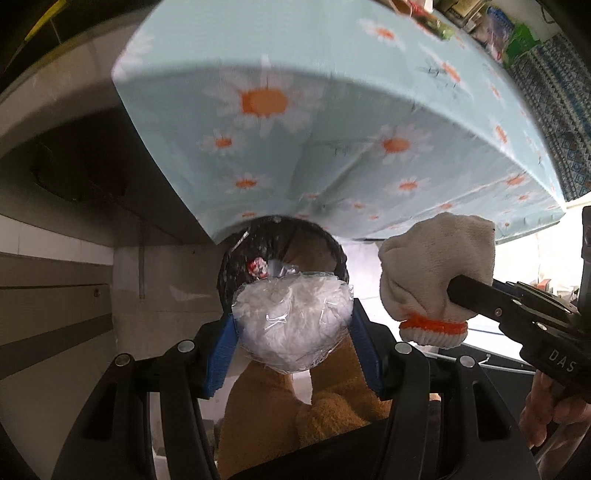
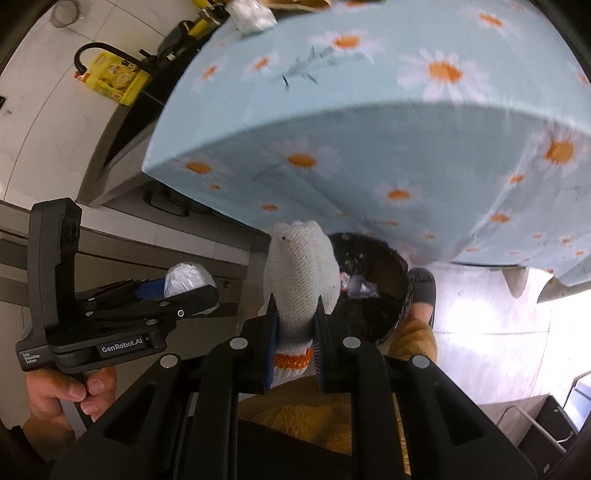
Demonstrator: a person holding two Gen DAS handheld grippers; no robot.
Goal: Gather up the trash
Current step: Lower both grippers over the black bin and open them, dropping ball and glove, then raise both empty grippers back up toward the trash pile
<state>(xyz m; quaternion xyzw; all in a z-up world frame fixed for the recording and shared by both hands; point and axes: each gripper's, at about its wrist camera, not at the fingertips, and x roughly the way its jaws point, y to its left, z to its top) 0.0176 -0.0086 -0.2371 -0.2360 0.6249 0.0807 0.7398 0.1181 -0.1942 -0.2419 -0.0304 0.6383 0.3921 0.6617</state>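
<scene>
My left gripper (image 1: 293, 325) is shut on a clear plastic bag of crumpled white tissue (image 1: 291, 321), held just above the black bin (image 1: 240, 266) on the floor. The bin holds a red-and-white wrapper (image 1: 258, 267). My right gripper (image 2: 295, 332) is shut on a white knitted glove with an orange cuff (image 2: 301, 280), held over the same bin (image 2: 373, 291). The glove also shows at the right of the left wrist view (image 1: 439, 273), and the bag at the left of the right wrist view (image 2: 188, 277).
A table with a light-blue daisy cloth (image 1: 332, 122) overhangs the bin. A person's orange-brown trousers (image 1: 306, 406) and grey slipper (image 2: 423, 288) are beside the bin. A yellow package (image 2: 114, 79) lies on the tiled floor (image 2: 37, 110). Clutter (image 1: 495, 26) sits behind the table.
</scene>
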